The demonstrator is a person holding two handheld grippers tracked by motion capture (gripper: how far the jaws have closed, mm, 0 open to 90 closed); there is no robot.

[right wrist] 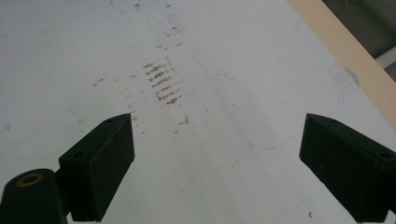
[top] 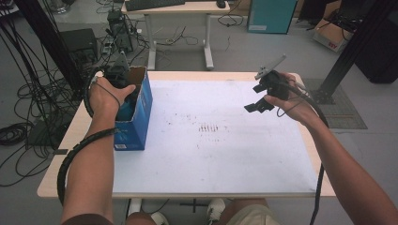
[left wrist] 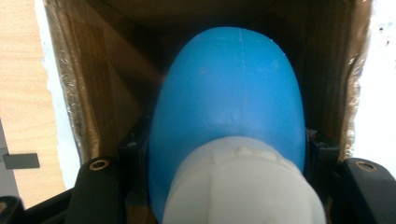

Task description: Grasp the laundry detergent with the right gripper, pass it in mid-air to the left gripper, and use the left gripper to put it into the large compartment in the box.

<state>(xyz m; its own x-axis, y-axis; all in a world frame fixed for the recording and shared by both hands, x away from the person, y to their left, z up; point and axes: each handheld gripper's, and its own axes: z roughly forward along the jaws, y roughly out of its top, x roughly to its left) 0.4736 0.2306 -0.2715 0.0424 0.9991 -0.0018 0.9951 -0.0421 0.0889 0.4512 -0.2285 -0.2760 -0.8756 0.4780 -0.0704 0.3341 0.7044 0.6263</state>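
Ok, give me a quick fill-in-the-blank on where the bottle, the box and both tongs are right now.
1. The left tongs grip a blue ____ with a white cap.
2. The bottle is inside the ____.
3. The right tongs are ____ and hold nothing.
4. The box stands at the table's ____ side.

Missing: bottle; box; open; left

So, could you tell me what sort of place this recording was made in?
Probably a lab or workshop: bundles of cables across the floor, a desk with a keyboard behind, and a work table under a marked white sheet.
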